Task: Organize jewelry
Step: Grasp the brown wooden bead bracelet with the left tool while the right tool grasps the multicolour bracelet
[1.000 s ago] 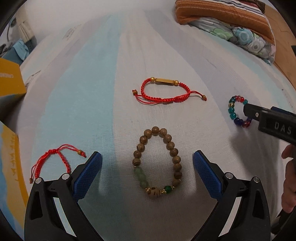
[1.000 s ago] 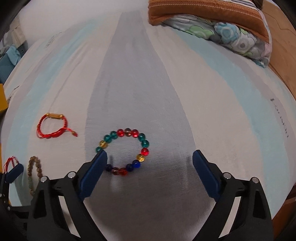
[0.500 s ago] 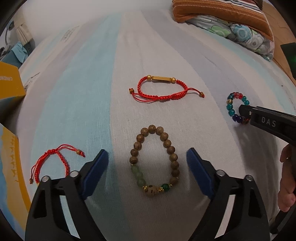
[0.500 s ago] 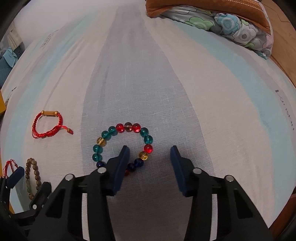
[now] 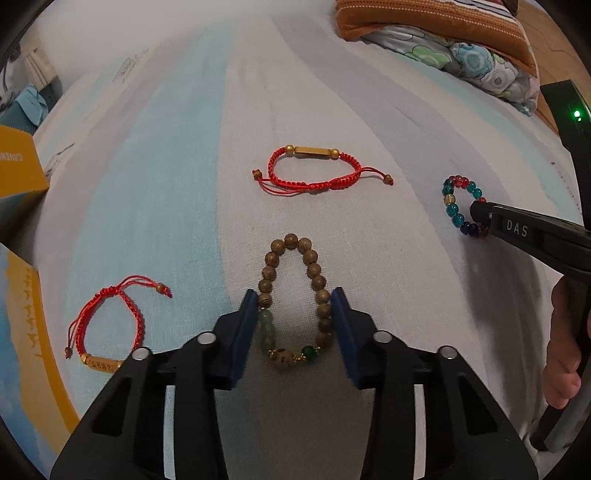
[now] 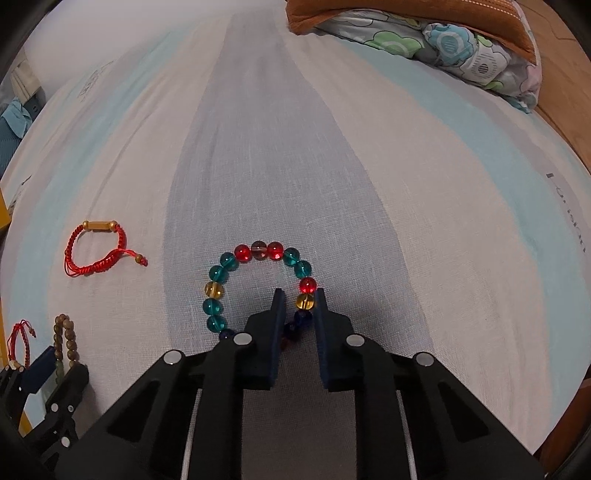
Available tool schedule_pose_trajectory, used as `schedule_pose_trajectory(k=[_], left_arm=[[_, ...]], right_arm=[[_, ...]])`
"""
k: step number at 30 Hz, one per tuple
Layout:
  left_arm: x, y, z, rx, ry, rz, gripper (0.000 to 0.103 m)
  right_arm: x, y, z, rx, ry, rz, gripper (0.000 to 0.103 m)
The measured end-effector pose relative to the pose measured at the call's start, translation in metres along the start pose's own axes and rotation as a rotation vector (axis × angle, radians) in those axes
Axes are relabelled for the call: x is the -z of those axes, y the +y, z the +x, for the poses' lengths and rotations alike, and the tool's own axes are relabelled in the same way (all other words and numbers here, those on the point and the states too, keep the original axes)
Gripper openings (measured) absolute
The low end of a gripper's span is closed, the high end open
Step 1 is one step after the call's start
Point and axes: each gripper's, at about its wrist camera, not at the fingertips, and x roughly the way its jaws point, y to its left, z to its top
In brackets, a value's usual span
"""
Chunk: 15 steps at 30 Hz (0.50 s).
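Observation:
A wooden bead bracelet (image 5: 295, 291) with green beads lies on the striped bed sheet (image 5: 166, 184). My left gripper (image 5: 295, 306) has closed in around its lower half, with both pads against its sides. A coloured glass bead bracelet (image 6: 255, 280) lies further right; it also shows in the left wrist view (image 5: 452, 203). My right gripper (image 6: 298, 306) is shut on its near right part. A red cord bracelet with a gold bar (image 5: 317, 166) lies beyond. A second red cord bracelet (image 5: 107, 325) lies at the left.
A yellow and blue box (image 5: 22, 332) stands at the left edge, another box (image 5: 18, 166) behind it. Pillows (image 5: 443, 33) lie at the far right. The bed's wooden frame (image 6: 569, 92) runs along the right.
Both grippers have closed. The left narrowed from wide open onto the wooden bead bracelet. The right moved forward and shut on the glass bead bracelet.

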Motion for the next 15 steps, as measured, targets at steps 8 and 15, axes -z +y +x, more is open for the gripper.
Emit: schedule_pose_trajectory(k=[8,15], left_arm=[[0.005,0.006,-0.006,0.014,-0.004,0.010,0.010],[0.007,0.008,-0.013,0.018,-0.021,0.003,0.009]], right_arm=[[0.000,0.000,-0.004,0.005,-0.013,0.018,0.009],[0.000,-0.003,-0.015,-0.009,-0.048,0.032,0.009]])
